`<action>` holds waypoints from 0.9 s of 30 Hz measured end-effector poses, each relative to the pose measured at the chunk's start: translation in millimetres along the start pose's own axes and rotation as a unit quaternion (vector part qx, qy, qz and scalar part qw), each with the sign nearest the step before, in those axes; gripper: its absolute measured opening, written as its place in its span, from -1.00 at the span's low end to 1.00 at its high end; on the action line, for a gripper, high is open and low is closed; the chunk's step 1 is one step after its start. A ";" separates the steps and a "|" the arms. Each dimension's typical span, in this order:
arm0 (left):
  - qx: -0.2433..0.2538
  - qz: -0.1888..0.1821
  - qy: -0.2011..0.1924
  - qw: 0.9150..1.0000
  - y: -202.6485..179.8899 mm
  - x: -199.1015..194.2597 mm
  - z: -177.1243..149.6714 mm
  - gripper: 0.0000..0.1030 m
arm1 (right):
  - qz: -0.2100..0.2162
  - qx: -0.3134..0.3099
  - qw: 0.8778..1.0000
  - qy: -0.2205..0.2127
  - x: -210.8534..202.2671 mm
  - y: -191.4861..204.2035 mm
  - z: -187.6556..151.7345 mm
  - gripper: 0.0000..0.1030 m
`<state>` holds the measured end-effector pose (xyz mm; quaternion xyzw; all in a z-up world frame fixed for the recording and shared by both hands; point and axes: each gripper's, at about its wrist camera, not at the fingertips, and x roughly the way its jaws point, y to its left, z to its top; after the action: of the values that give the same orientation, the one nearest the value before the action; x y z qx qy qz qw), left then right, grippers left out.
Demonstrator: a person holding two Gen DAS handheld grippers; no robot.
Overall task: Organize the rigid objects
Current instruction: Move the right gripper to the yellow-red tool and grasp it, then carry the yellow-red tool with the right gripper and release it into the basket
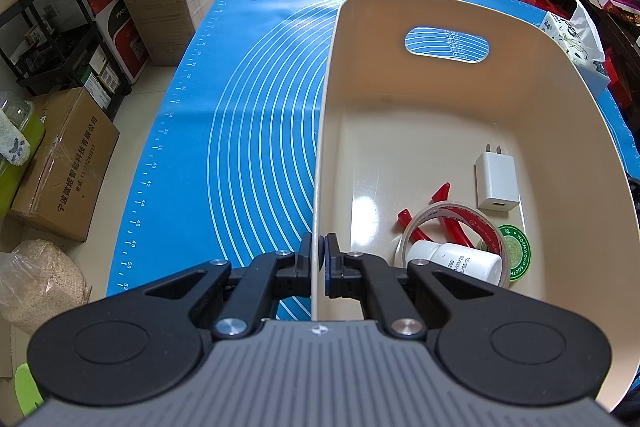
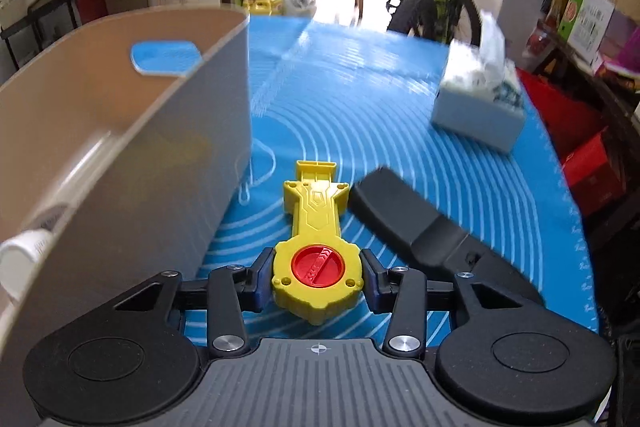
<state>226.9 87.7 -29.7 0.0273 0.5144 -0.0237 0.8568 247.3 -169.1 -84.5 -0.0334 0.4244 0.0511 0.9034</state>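
My left gripper (image 1: 319, 255) is shut on the left wall of a beige plastic bin (image 1: 400, 107), one pad on each side of it. Inside the bin lie a white charger (image 1: 497, 183), a red plastic piece (image 1: 448, 223), a clear tape roll (image 1: 456, 215), a white bottle (image 1: 460, 261) and a round green-labelled item (image 1: 516, 251). In the right wrist view my right gripper (image 2: 318, 281) is shut on the round head of a yellow toy (image 2: 316, 211) with a red disc. The toy's handle points away from me, just right of the bin (image 2: 140, 167).
A blue silicone mat (image 1: 248, 127) covers the table. A long black object (image 2: 400, 215) lies right of the toy, and a tissue pack (image 2: 480, 107) stands further back right. Cardboard boxes, shelves and a bicycle surround the table.
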 end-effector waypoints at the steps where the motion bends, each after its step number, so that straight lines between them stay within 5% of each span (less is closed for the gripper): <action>1: 0.000 0.000 0.000 1.000 0.1 -0.2 0.1 -0.88 | -0.002 0.003 1.000 -0.004 -3.1 -0.2 1.7 -0.04; 21: 0.000 0.000 0.000 1.000 0.5 -0.3 0.3 -0.88 | -0.028 0.025 0.991 -0.131 -77.5 8.5 33.1 -0.04; 27: 0.001 0.001 0.000 1.000 0.5 -0.3 0.2 -0.88 | 0.006 0.020 0.986 -0.163 -101.6 29.2 41.9 -0.03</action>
<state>227.0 88.2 -29.3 0.0283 0.5142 -0.0234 0.8569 211.3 -142.3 20.1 -0.0040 0.2722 0.0533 0.9608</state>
